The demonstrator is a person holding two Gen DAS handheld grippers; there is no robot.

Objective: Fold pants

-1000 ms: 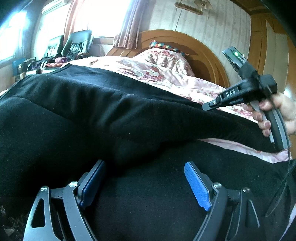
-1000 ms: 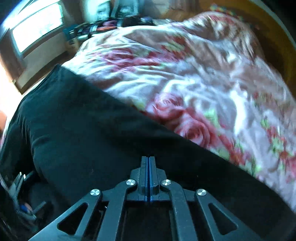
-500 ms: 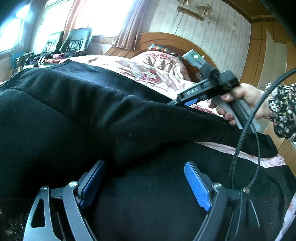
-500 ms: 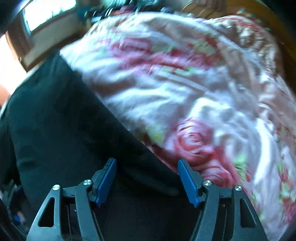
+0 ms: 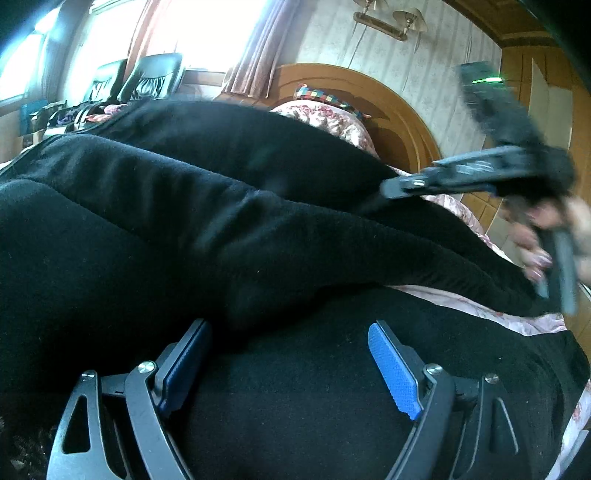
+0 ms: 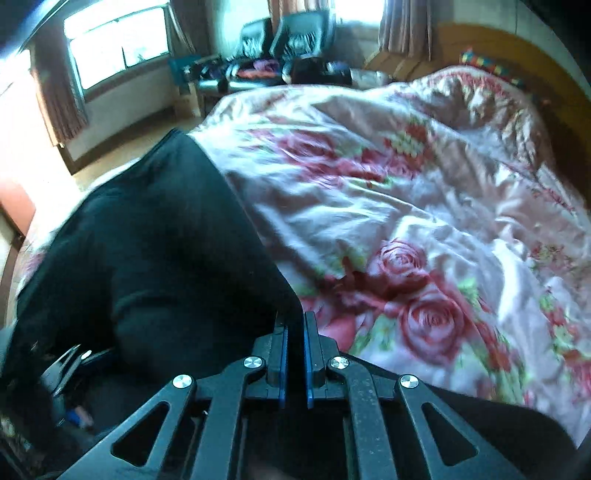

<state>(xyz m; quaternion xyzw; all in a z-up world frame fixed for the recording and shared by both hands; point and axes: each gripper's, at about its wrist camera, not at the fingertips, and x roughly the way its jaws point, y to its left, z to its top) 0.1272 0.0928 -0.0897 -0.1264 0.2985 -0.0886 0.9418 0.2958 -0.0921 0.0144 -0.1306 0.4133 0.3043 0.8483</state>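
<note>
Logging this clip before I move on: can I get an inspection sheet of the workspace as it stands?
Surface: bed with floral quilt.
Job's things: black pants spread across the quilt, one leg lifted.
Clutter: nothing seen on the bed.
Grippers: left gripper open over the pants; right gripper closed on a pants edge, blurred in the left view.
Cables: nothing seen.
Surroundings: wooden headboard, black chairs, curtained window, wall lamp.
</note>
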